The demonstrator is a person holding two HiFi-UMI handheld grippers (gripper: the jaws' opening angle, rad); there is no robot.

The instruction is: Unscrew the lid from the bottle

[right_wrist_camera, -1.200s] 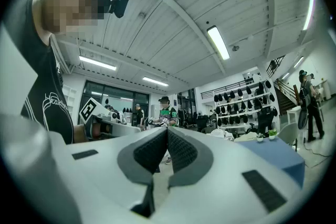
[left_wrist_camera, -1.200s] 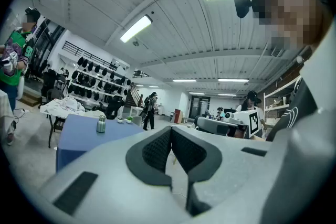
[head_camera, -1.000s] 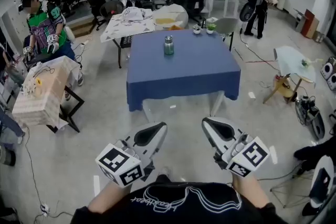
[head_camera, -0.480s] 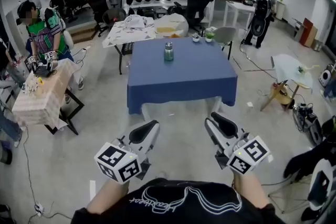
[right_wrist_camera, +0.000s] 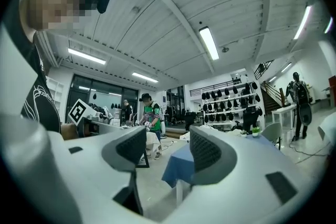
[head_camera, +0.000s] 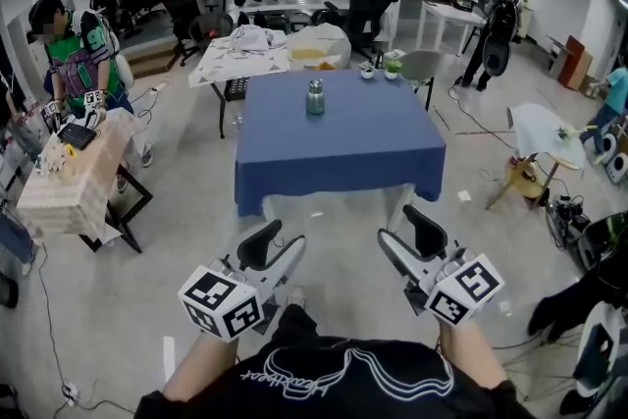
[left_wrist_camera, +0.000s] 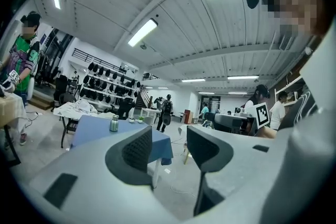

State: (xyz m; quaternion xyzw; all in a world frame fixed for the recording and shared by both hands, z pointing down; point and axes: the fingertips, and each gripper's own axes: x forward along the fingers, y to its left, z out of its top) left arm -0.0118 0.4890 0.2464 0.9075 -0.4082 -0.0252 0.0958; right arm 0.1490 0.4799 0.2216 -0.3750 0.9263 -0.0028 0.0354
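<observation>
Floor (head_camera: pixel 339 229) is open from the blue table (head_camera: pixel 343 147) back to the left gripper (head_camera: pixel 275 246) and right gripper (head_camera: pixel 408 238). Both have just been opening their jaws and hold nothing. Bottle (head_camera: pixel 315 98), lid (head_camera: pixel 315 83) on, sits near the table's far edge.

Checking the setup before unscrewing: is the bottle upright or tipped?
Upright. The bottle stands on its base near the far edge of the blue table, with its lid on top.
</observation>
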